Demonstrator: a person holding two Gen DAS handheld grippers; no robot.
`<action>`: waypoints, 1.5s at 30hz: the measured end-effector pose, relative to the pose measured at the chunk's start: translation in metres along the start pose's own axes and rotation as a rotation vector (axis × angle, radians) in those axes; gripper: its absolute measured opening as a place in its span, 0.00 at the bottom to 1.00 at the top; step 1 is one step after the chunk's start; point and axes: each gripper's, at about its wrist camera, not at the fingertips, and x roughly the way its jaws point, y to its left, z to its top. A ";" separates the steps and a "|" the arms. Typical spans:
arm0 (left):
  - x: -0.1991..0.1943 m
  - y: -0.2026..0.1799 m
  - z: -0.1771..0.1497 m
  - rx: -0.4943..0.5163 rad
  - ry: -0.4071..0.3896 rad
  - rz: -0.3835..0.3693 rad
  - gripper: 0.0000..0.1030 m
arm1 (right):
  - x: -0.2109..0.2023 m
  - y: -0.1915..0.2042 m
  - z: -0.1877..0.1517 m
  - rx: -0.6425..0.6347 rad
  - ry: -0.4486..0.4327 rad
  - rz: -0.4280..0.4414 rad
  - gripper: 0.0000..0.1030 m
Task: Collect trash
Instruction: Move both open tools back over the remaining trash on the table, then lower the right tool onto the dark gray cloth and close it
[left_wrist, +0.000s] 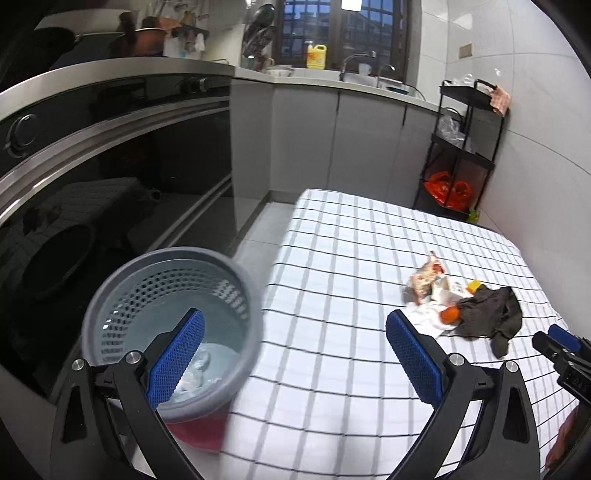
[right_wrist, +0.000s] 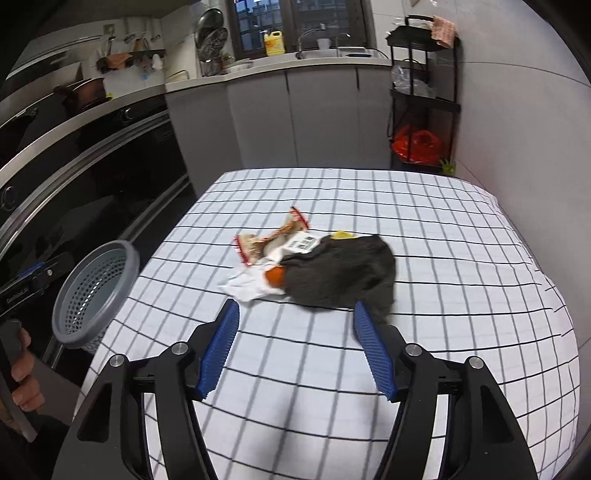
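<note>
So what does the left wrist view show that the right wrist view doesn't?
Only the left wrist view looks into the grey basket: crumpled white trash lies at its bottom, and the open left gripper frames it. Only the right wrist view shows the open right gripper before the dark cloth. Both show the wrapper, orange piece and checked tablecloth.

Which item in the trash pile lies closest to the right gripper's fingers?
The dark grey crumpled cloth; its lower edge reaches the right gripper, while the white tissue, small orange fruit and red-edged wrapper lie farther back.
</note>
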 end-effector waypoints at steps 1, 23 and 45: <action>0.002 -0.007 0.001 0.004 0.000 -0.007 0.94 | 0.003 -0.007 0.001 0.005 0.004 -0.005 0.63; 0.086 -0.105 -0.005 0.147 0.082 -0.028 0.94 | 0.090 -0.057 0.010 0.106 0.113 0.010 0.67; 0.099 -0.118 -0.024 0.197 0.128 -0.043 0.94 | 0.077 -0.052 0.005 0.078 0.061 0.003 0.19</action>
